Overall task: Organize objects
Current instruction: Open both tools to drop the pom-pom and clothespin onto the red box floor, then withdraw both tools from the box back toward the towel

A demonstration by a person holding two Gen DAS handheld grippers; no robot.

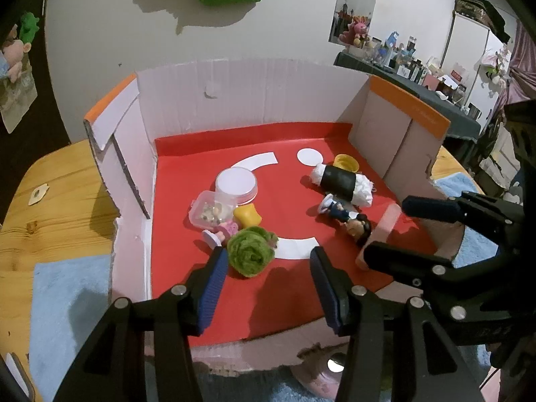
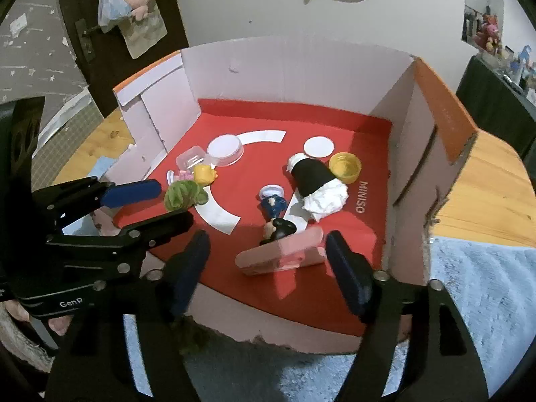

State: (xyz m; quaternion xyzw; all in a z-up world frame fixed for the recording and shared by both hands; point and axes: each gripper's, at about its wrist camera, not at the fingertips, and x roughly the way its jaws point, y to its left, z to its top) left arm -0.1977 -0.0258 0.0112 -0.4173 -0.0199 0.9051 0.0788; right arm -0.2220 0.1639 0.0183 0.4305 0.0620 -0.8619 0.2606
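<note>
Left wrist view is showing the left gripper point(image 1: 268, 281) hanging spread over the near edge of the cardboard box point(image 1: 234, 93), its left pad just beside the green fuzzy ball point(image 1: 251, 251) and nothing pinched between the jaws. Right wrist view is showing the right gripper point(image 2: 268, 268) standing wide apart too, straddling the pink case point(image 2: 281, 251) near the box's near-right corner without pressing on it. On the red liner point(image 1: 207, 288), the small toys are lying in two clusters: a clear lidded box point(image 1: 207, 211), a round white jar point(image 1: 236, 184), a yellow toy point(image 1: 247, 216) and a pink figurine point(image 1: 221, 232) toward the left wall, and a blue figurine point(image 2: 273, 206), a black-and-white roll point(image 2: 315, 184) and a yellow cap point(image 2: 345, 167) toward the right wall.

The risk is probably crowding: the two grippers are working close together, so a reach from either could knock the other. The green ball looks soft and light, so a nudging pad may roll it into the pink figurine. The blue figurine is touching the pink case, so closing on the case may drag it along.
</note>
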